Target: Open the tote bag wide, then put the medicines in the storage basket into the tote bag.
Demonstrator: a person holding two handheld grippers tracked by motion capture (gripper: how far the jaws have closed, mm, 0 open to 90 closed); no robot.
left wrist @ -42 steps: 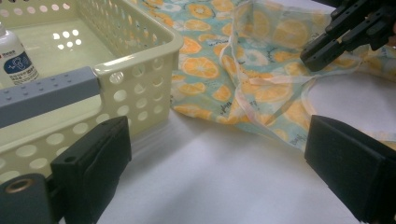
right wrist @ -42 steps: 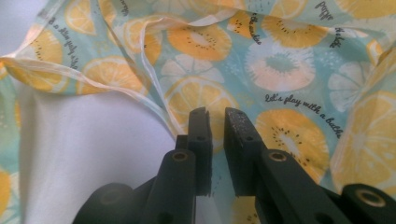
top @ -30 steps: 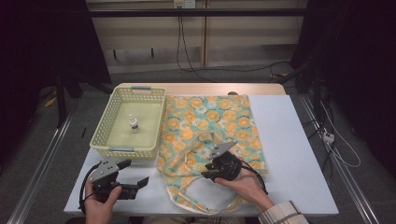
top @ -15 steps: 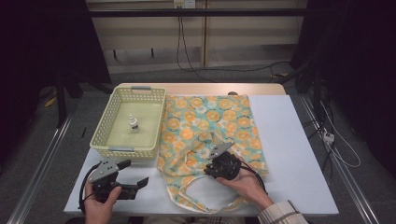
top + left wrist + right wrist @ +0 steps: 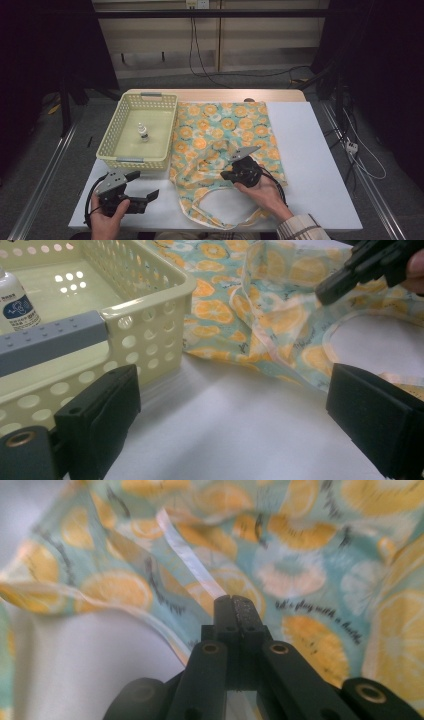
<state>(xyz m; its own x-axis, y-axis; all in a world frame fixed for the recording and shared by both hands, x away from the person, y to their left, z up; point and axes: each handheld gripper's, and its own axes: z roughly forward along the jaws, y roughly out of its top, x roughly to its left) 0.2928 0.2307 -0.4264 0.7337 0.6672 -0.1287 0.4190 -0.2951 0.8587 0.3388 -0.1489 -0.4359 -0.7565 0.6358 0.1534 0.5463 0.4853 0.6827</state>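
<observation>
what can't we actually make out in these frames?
- Label text on the small bottle in the basket: too small in the high view, blurred and cut off by the edge in the left gripper view.
- Right hand-held gripper: jaws shut on the orange-print bag; how much fabric sits between them is hidden by the jaws.
- Inside the bag: hidden by its own fabric.

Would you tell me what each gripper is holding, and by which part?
The right gripper is shut on the bag, pinching its pale edge trim near the opening. The left gripper is open, holding nothing.
</observation>
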